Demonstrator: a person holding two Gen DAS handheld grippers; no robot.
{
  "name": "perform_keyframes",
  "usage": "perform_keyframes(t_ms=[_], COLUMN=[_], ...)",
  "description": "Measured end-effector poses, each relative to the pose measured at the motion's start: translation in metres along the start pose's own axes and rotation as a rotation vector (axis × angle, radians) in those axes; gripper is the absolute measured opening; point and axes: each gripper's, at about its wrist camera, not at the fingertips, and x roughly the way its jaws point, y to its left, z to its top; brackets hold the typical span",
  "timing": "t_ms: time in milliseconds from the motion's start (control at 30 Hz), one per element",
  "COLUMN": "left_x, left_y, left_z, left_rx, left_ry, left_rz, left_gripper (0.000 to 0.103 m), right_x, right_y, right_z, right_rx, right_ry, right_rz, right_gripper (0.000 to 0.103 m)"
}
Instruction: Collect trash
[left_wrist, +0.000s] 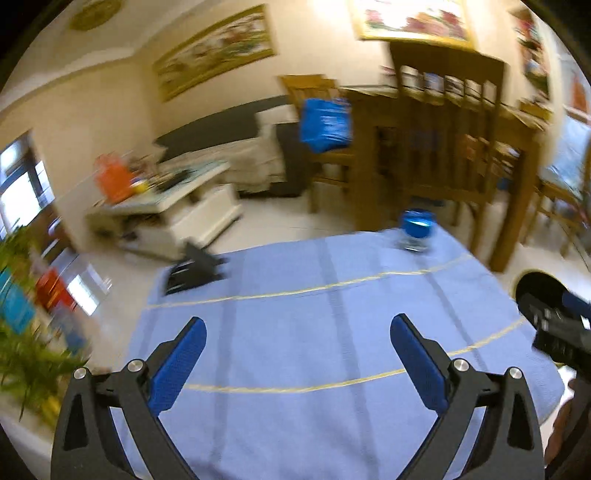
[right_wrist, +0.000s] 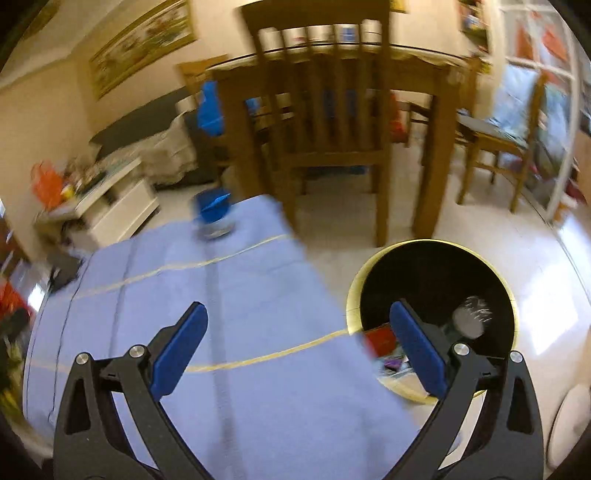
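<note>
Blue tablecloth, open empty claws

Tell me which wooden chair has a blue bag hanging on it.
The far chair by the sofa carries the blue bag. The near chair, its slatted back facing the blue cloth, carries nothing.

Left gripper jaws wide and empty over blue cloth, blue-capped jar at far edge, wooden chair beyond

Both wrist views look steeply down over a blue tablecloth, sharing a blue-capped jar and a wooden chair beyond.
</note>
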Motion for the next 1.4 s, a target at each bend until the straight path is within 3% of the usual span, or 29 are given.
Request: perform_keyframes(t_ms=[100, 200, 367, 467, 1400], left_x=[-0.019, -0.044, -0.066, -0.067, -0.061], left_y=[0.039, 0.07, 0.089, 0.09, 0.09], left_z=[-0.001, -0.003, -0.004, -0.004, -0.011], left_rx=[-0.034, -0.082, -0.117, -0.123, -0.122], left_ry=[-0.022, -0.053, -0.087, -0.09, -0.075], left_rz=[0.054, 0.05, 0.027, 0.011, -0.013], left_gripper=[0.096, 0.096, 0.096, 0.096, 0.096], right_x=[-0.018, -0.051, -0.099, -0.104, -0.13], right_y=[0.056, 0.099, 0.136, 0.147, 0.138], right_z=[-0.003, 0.006, 0.017, 0.012, 0.005], right_rx=[-0.086, -0.151, -0.193, -0.218, -0.22], right_ry=[-0.006, -0.061, -0.143, -0.131, -0.124], right_rz=[0.041, 0.099, 0.168, 0.173, 0.22], right_gripper=[0.098, 0.098, 0.098, 0.098, 0.098])
